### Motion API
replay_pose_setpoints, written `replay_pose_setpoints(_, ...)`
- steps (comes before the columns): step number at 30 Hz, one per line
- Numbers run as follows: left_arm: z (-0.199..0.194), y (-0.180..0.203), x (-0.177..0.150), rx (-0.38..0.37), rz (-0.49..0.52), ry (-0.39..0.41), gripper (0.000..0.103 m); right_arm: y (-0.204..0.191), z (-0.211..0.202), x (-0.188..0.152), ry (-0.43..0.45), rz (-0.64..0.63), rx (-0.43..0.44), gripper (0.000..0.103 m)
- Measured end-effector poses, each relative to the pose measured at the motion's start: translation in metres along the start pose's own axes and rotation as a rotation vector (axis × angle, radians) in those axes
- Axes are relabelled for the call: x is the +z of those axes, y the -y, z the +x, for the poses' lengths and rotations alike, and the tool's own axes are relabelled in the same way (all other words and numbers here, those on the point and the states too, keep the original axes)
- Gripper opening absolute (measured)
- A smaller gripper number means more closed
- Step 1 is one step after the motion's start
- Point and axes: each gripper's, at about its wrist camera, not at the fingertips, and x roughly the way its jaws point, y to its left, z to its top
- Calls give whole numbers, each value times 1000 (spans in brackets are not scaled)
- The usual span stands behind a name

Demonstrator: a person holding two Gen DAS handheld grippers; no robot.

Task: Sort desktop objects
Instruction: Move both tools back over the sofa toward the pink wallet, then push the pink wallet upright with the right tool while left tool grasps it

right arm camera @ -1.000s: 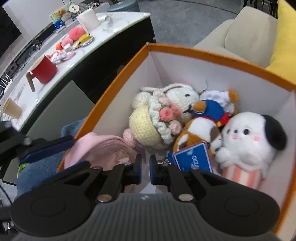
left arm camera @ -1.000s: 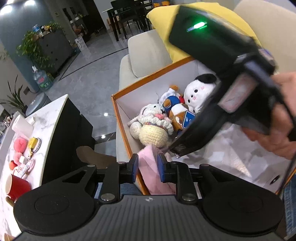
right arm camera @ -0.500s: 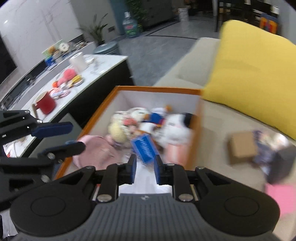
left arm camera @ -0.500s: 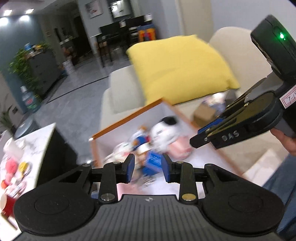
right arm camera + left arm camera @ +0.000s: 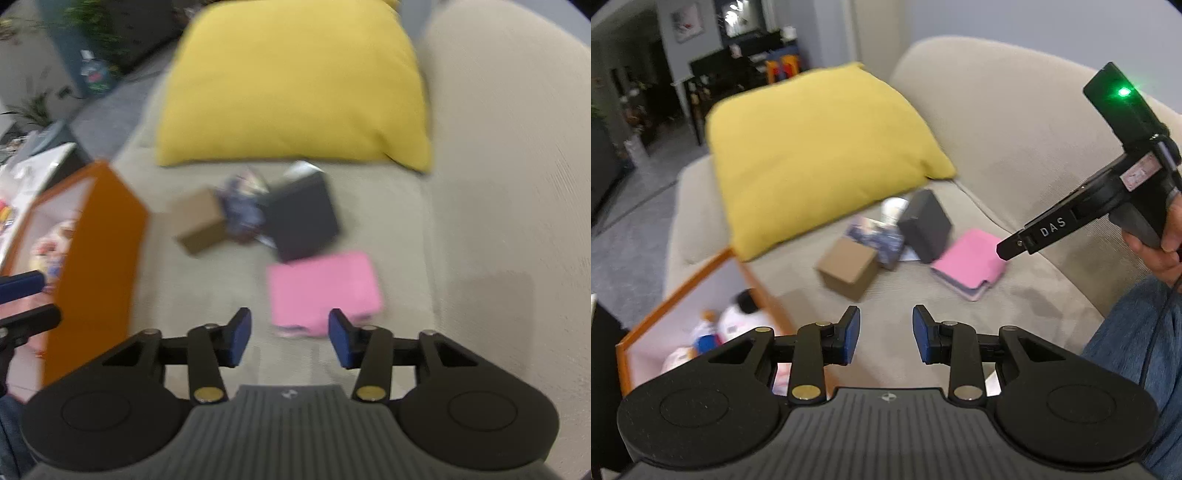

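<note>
Moved: both grippers swung from box (image 5: 679,295) to sofa (image 5: 1015,147).
Done: plush toys (image 5: 738,321) boxed.
Left: pink wallet (image 5: 325,288), brown carton (image 5: 847,267), black box (image 5: 301,218).
Jaws: left gripper (image 5: 885,334) partly open, empty; right gripper (image 5: 290,338) opening, empty.

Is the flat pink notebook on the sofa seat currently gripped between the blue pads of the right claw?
No: the flat pink notebook lies on the beige sofa seat, beyond the opening, empty right claw.

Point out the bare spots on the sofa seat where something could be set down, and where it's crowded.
Bare cushion lies between the orange box and the pink notebook, and right of the notebook toward the sofa backrest. It is crowded in front of the yellow pillow, where the brown box, a patterned packet and the black box bunch together.
</note>
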Motion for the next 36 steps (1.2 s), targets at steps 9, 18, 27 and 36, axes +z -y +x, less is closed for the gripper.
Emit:
replay_pose_setpoints(9,89,33,38,-39,-15,-146,36,52,58,21,-161,2,-36,63)
replay_pose_setpoints(18,154,45,62,-66,-35,-238,36,79,97,40,-256,49,60,68)
replay_pose_setpoints(27,182,53,57,-73,-39,-298,30,96,122,34,-321,196,206,77)
replay_pose_setpoints(36,186,62,61,-61,-27,-292,27,88,109,36,-324,188,193,55)
